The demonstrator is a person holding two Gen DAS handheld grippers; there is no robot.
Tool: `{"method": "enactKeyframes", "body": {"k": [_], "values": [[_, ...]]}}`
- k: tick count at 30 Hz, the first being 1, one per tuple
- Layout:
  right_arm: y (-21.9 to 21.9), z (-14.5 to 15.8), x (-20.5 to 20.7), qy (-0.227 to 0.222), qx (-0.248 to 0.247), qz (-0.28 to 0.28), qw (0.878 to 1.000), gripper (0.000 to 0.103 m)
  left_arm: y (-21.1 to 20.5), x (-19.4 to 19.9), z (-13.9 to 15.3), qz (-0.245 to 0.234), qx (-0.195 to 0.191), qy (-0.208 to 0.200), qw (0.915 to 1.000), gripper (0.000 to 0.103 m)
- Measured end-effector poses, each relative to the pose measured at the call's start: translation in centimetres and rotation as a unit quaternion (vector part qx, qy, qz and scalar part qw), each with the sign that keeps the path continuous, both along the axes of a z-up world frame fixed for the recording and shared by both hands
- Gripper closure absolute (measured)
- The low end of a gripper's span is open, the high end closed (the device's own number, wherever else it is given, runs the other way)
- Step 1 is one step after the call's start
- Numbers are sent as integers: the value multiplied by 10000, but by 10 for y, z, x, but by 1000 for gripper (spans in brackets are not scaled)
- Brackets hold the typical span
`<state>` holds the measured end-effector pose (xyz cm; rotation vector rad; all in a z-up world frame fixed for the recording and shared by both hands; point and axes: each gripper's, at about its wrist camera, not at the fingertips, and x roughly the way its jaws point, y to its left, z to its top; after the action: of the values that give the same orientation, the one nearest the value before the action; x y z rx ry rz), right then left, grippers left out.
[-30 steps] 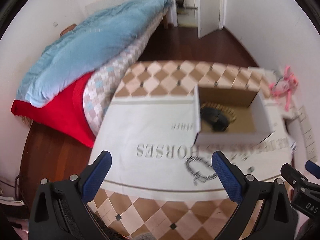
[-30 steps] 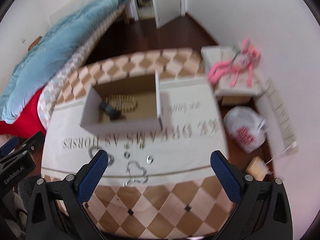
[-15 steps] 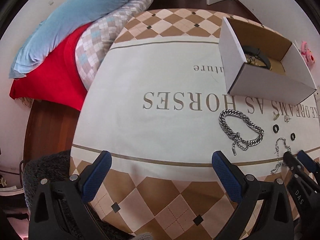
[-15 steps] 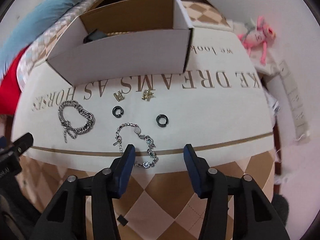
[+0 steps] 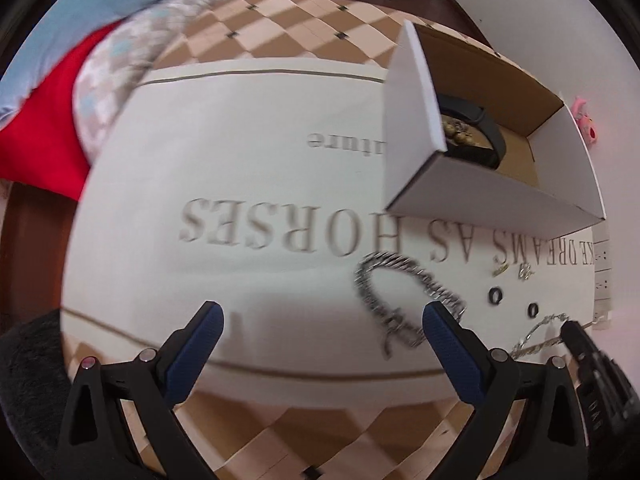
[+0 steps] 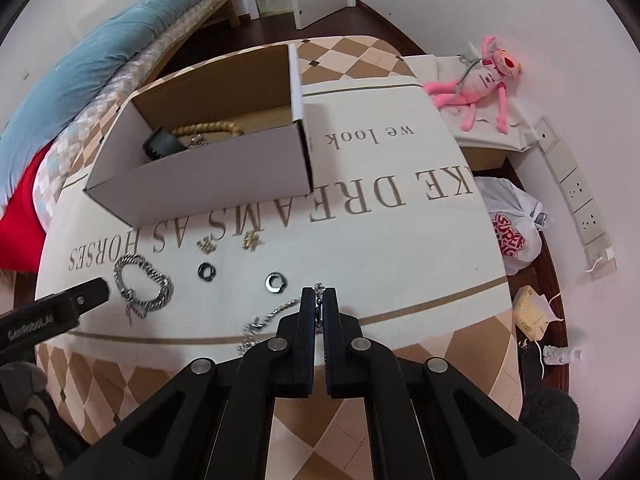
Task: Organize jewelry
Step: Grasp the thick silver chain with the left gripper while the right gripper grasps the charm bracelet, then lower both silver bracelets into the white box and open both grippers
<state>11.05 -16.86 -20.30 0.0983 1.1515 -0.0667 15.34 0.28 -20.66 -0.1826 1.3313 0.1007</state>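
My right gripper [image 6: 319, 296] is shut on a thin silver chain bracelet [image 6: 264, 320], whose loose end trails left over the cloth; it also shows in the left wrist view [image 5: 536, 336]. My left gripper [image 5: 320, 320] is open and empty, just left of a thick silver link bracelet [image 5: 404, 292], also in the right wrist view [image 6: 142, 284]. Two black rings [image 6: 206, 271] [image 6: 275, 282] and two small gold pieces [image 6: 206, 244] [image 6: 251, 240] lie in front of an open cardboard box [image 6: 208, 176]. The box holds a black band [image 5: 486, 136] and wooden beads [image 6: 208, 128].
The items lie on a cream cloth with printed letters [image 6: 400, 248] over a checkered surface. A bed with blue, red and checkered bedding [image 5: 80, 52] is at the left. A pink plush toy [image 6: 480, 80] and a white plastic bag [image 6: 512, 232] are at the right.
My right gripper has closed on the thin chain bracelet and drawn it up off the cloth. My left gripper has moved lower and closer to the thick link bracelet, still open.
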Motion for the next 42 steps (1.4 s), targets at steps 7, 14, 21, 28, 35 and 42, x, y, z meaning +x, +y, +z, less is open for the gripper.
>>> {"method": "enactKeyframes", "body": {"k": [7, 14, 21, 28, 35, 42], "values": [[-9, -7, 14, 97, 41, -155, 9998, 100, -27, 5, -10, -471, 369, 28, 9982, 45], [-15, -12, 14, 130, 114, -224, 9996, 100, -40, -3, -1, -744, 205, -167, 9969, 97], [-16, 10, 10, -89, 367, -137, 9992, 100, -31, -23, 36, -704, -169, -550, 9959, 97], [-15, 50, 11, -428, 745, 78, 9963, 100, -21, -31, 83, -719, -450, -945, 9919, 98], [-11, 101, 25, -758, 1085, 397, 9904, 100, -10, -13, 136, -853, -844, -1381, 9831, 98], [-14, 139, 73, -962, 1325, 700, 9840, 100, -22, 35, 176, -1131, -1095, -1709, 9726, 98]]}}
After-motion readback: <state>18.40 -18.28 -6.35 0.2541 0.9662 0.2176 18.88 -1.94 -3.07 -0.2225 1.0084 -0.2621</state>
